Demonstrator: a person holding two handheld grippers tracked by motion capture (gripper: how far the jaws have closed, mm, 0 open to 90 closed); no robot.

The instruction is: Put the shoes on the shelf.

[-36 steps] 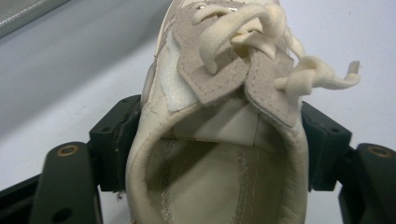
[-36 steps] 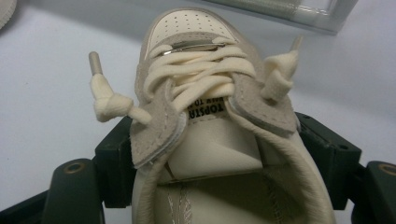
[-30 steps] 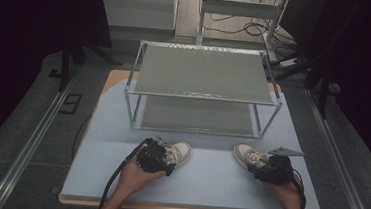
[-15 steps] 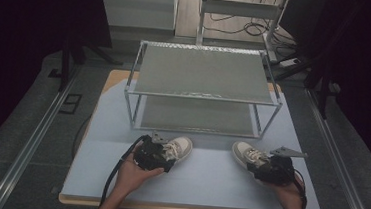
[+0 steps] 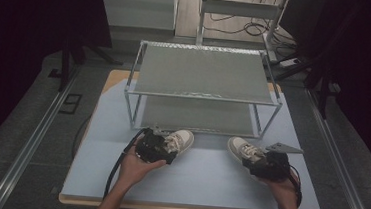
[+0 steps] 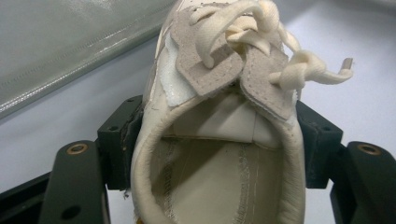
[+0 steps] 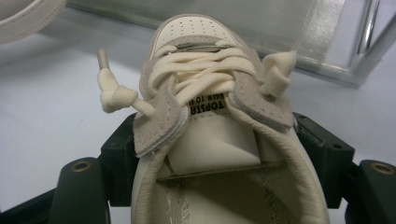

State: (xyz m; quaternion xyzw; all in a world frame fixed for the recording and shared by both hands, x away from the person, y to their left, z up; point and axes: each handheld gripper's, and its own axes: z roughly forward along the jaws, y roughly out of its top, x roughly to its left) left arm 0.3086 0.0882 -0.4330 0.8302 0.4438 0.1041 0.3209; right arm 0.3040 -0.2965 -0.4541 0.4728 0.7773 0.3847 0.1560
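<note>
On the near part of the table [image 5: 197, 185], the left gripper [image 5: 162, 148] is clamped on the heel sides of the left shoe [image 5: 178, 140] at 7 o'clock. The right gripper [image 5: 259, 163] clasps the right shoe [image 5: 244, 149] at 5 o'clock. On its tongue label [image 7: 208, 105] I read, upside down, perhaps "TOPST"; beyond, at 12 o'clock, stands the metal rack [image 5: 205, 81].

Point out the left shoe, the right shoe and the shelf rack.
left shoe [image 5: 183, 139], high view, on its toe.
right shoe [image 5: 239, 146], high view, on its toe.
shelf rack [image 5: 203, 71], high view, on its top shelf.
</note>
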